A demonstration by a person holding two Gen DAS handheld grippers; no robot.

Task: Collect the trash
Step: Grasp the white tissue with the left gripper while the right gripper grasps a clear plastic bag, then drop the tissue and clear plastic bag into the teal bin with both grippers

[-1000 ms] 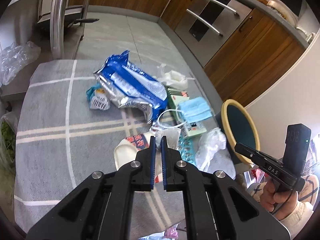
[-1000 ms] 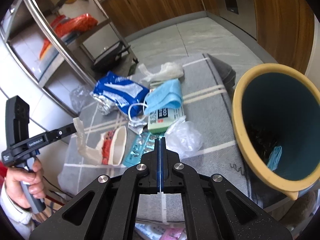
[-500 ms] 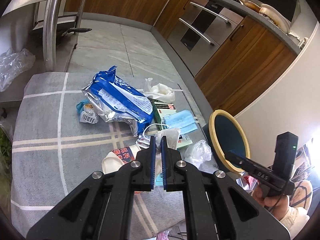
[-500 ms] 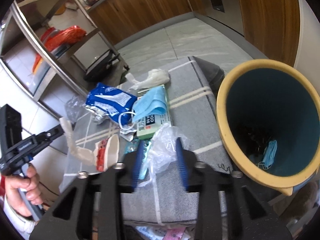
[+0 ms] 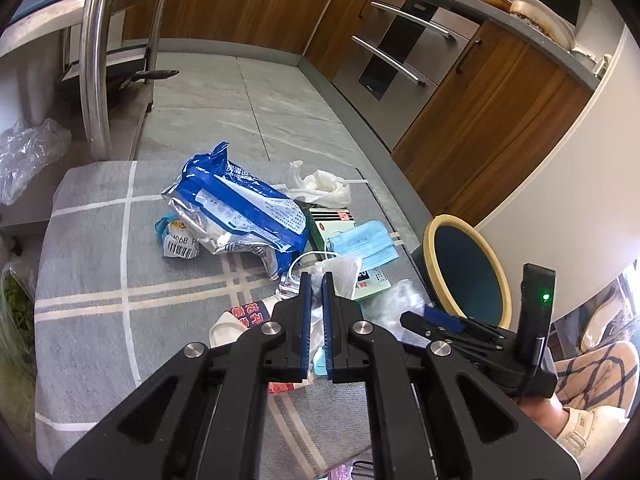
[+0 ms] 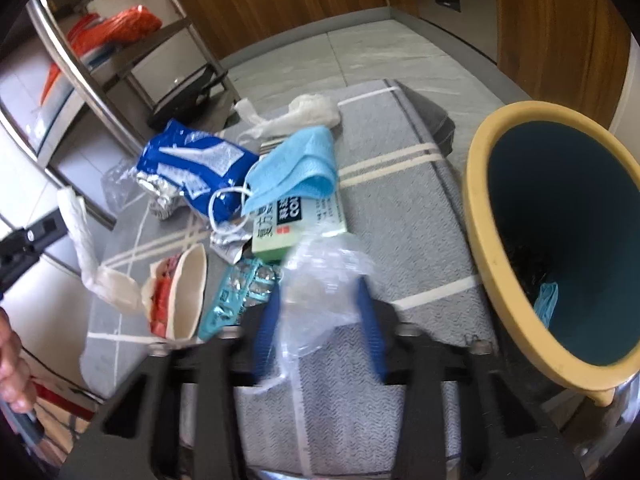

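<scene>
Trash lies on a grey rug (image 5: pixel 92 264): a blue foil bag (image 5: pixel 240 204), a blue face mask (image 5: pixel 360 242), a green box (image 6: pixel 296 224), a paper cup (image 6: pixel 188 292) and a blister pack (image 6: pixel 240 292). My left gripper (image 5: pixel 317 280) is shut on a white tissue (image 6: pixel 74 216), held above the rug. My right gripper (image 6: pixel 318 320) is low over a clear plastic bag (image 6: pixel 320 288). The bag sits between its blue pads while the jaws are closing. A teal bin with a yellow rim (image 6: pixel 476 184) stands right of it.
Another white tissue (image 5: pixel 324 186) lies at the rug's far edge. Wooden cabinets and an oven (image 5: pixel 400 52) line the back and right. A steel rack (image 5: pixel 94 64) stands at the left, with a plastic bag (image 5: pixel 28 156) beside it. A person's hand (image 6: pixel 12 364) holds the left gripper.
My right gripper went from shut to open and sank toward the clear plastic bag, which now lies between its jaws. The left gripper stayed shut on the tissue.
</scene>
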